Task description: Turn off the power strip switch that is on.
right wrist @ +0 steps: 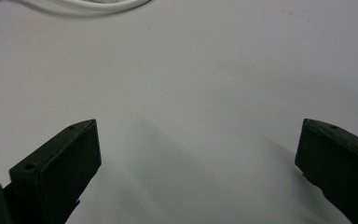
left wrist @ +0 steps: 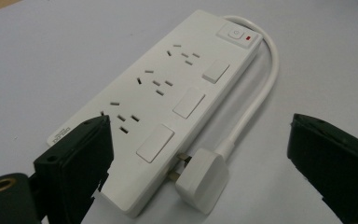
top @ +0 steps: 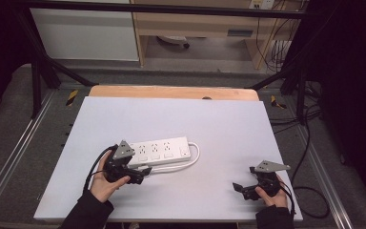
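A white power strip (top: 159, 149) (left wrist: 168, 102) lies on the white table, with three socket sets, rocker switches and a main switch with a red light (left wrist: 237, 35). Its white cord (left wrist: 256, 98) loops back to a white plug (left wrist: 201, 179) lying beside the strip's near end. My left gripper (top: 143, 172) (left wrist: 200, 172) is open, its jaws straddling the strip's near end and the plug. My right gripper (top: 240, 190) (right wrist: 198, 172) is open over bare table at the front right, with the cord (right wrist: 84, 7) far ahead of it.
The white table top (top: 219, 124) has a wooden strip (top: 171, 91) along its far edge. Black frame rails and cables (top: 310, 143) run on the floor at both sides. Shelving stands beyond the table.
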`<state>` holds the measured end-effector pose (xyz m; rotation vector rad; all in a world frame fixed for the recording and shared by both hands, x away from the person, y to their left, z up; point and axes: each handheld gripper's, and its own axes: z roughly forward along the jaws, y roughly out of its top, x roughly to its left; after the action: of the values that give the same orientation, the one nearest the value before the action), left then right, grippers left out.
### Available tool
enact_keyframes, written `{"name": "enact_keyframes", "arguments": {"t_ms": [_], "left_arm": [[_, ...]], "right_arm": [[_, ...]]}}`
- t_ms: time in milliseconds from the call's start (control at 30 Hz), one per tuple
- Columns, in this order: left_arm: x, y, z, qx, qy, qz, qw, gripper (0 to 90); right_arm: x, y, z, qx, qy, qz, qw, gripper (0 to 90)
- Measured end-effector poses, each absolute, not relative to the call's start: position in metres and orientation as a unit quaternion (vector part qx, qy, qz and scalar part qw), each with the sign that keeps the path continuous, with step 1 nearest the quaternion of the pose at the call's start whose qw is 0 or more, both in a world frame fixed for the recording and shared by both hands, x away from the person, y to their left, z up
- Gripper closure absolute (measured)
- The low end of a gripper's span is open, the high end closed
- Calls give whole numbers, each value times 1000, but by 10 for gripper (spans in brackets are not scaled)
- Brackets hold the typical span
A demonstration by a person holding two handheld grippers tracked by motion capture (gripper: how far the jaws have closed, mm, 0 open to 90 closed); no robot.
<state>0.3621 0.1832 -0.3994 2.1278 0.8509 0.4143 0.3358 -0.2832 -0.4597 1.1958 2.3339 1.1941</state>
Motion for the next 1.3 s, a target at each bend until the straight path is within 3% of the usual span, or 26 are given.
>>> {"name": "enact_keyframes", "arguments": {"t_ms": [767,1300], "left_arm": [[368,161,-395,842,323,162,400,129],[372,153,-395,841,323,159,404,235]], "right_arm": [[336,-283,-460,411,804,410,129,7],[336,-283,-460,411,804,410,129,7]]}}
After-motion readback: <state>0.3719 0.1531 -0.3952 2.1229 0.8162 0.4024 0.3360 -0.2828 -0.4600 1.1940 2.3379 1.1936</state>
